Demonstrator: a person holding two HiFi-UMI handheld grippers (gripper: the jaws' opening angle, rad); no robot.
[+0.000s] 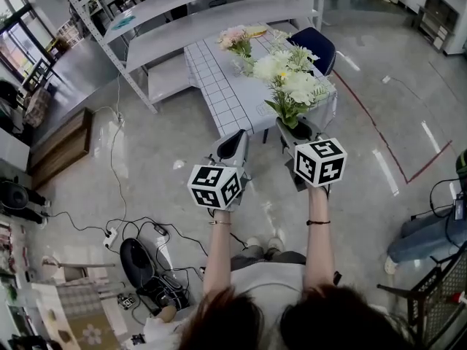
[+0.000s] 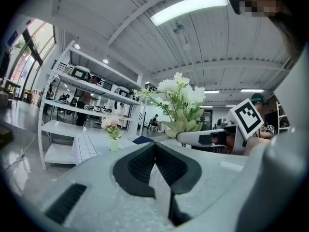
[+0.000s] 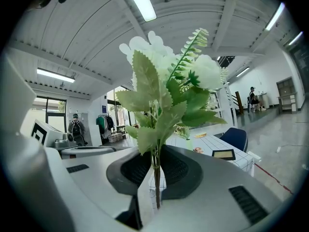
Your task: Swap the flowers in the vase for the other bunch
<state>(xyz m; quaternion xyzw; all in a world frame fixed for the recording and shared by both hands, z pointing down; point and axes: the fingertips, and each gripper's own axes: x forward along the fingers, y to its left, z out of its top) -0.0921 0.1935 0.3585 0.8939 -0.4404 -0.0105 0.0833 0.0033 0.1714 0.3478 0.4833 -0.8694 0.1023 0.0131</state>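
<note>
The left claw (image 1: 234, 138) is pressed shut with nothing between its jaws; in the left gripper view its dark pads (image 2: 145, 164) meet along one line and only air shows past them. It points level, out over the floor (image 1: 168, 159). Ahead of it and well apart stands the table (image 1: 219, 93) with its white checked cloth, and farther along that table from the claw sits the vase (image 1: 241, 65), upright, with the pink flowers (image 1: 234, 39) in it. In the left gripper view the vase (image 2: 114, 144) lies a little left of the line the jaws point along, with the shelf (image 2: 60, 124) beyond it on the left.

Just right of the left claw, at about the same level, the right claw (image 1: 298, 132) grips the white bunch (image 1: 291, 77) by its stems. The jaws stand partly apart and close on the thin green stems (image 3: 156, 178), which pass straight down between the pads. The bunch (image 3: 166, 88) rises upright above this claw, leaves and white blooms spreading over its tip. In the head view this claw is just at the table's near end. A blue chair (image 1: 313, 44) stands ahead and to its right, beside the table.
</note>
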